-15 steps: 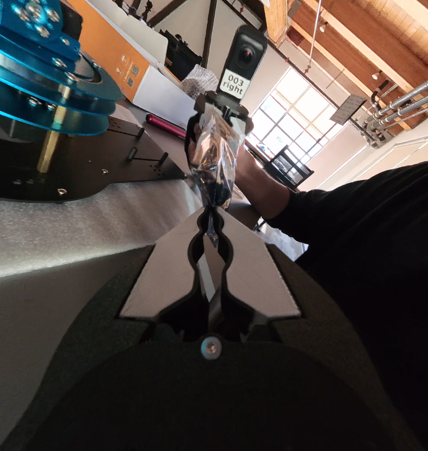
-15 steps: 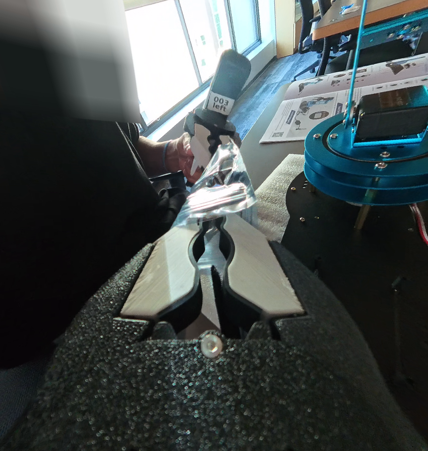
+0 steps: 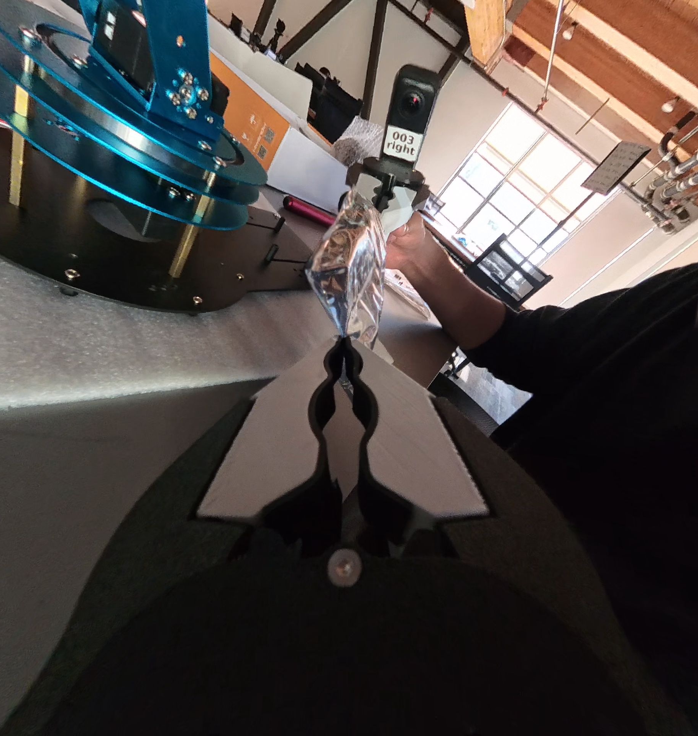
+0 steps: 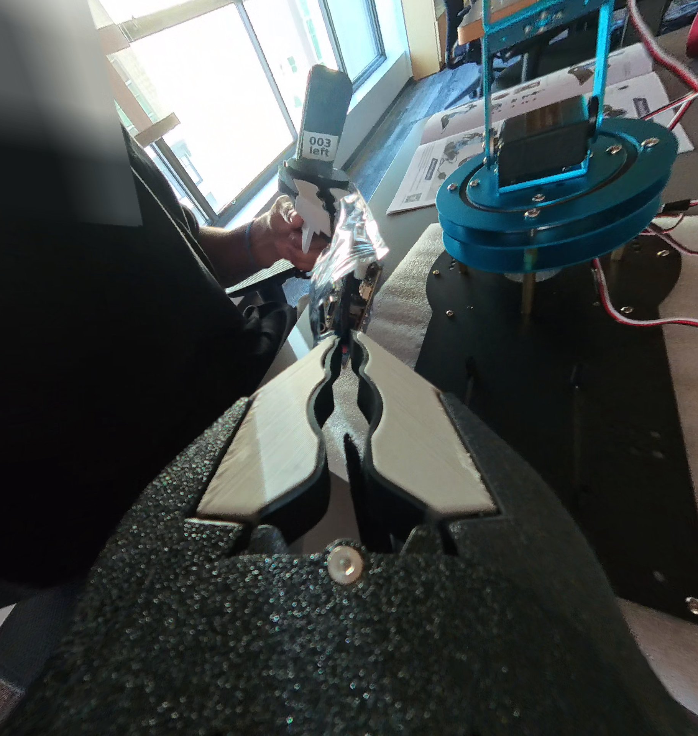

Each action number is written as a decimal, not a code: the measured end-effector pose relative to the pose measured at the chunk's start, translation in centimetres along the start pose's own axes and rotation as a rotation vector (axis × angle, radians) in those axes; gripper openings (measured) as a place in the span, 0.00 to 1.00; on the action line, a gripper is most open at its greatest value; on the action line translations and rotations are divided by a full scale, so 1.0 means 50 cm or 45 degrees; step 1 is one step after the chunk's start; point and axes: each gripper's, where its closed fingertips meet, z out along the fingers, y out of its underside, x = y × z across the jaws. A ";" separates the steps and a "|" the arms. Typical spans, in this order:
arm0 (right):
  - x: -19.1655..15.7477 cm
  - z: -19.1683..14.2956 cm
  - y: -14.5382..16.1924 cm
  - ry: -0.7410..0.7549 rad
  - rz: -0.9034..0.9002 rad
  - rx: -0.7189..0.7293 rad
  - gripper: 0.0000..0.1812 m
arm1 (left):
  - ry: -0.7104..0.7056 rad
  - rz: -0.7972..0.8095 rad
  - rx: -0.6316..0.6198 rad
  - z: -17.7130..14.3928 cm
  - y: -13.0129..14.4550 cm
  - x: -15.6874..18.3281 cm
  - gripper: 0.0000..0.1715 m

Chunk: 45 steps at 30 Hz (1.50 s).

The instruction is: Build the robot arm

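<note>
Left wrist view showed my left gripper (image 3: 342,338) pinched almost fully together on the bottom corner of a shiny silver bag (image 3: 349,275), with only a sliver of dark gap behind the tips. The bag rose straight ahead from those tips, its long axis running away toward the right gripper (image 3: 385,199), which met its far end. From the right wrist view, my right gripper (image 4: 345,338) was likewise nearly closed, and what it gripped looked like the edge of a small circuit board (image 4: 353,302) poking out of the bag's open end, though I could not tell whether the foil was caught as well. The bag hung in the air between both tools, stretched end to end, neither arm nearer than the other. Just to the side lay the white foam sheet (image 3: 112,338), carrying a black base plate (image 4: 558,378) with a blue disc stand (image 4: 554,207); a printed booklet (image 4: 431,167) lay beyond.
</note>
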 end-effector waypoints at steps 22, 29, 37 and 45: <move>0.034 0.074 0.079 0.017 0.163 -0.299 0.22 | 0.076 0.424 -0.094 -0.011 0.004 0.048 0.00; 0.034 0.100 0.109 0.027 -0.192 -0.573 0.29 | 0.047 0.838 -0.238 -0.011 0.003 0.069 0.00; -0.014 0.108 0.110 -0.312 -0.157 -0.688 0.13 | -0.052 0.988 -0.427 -0.012 -0.025 0.034 0.00; -0.016 0.094 0.087 -0.213 -0.218 -0.624 0.09 | -0.008 0.697 -0.470 0.018 -0.018 0.010 0.23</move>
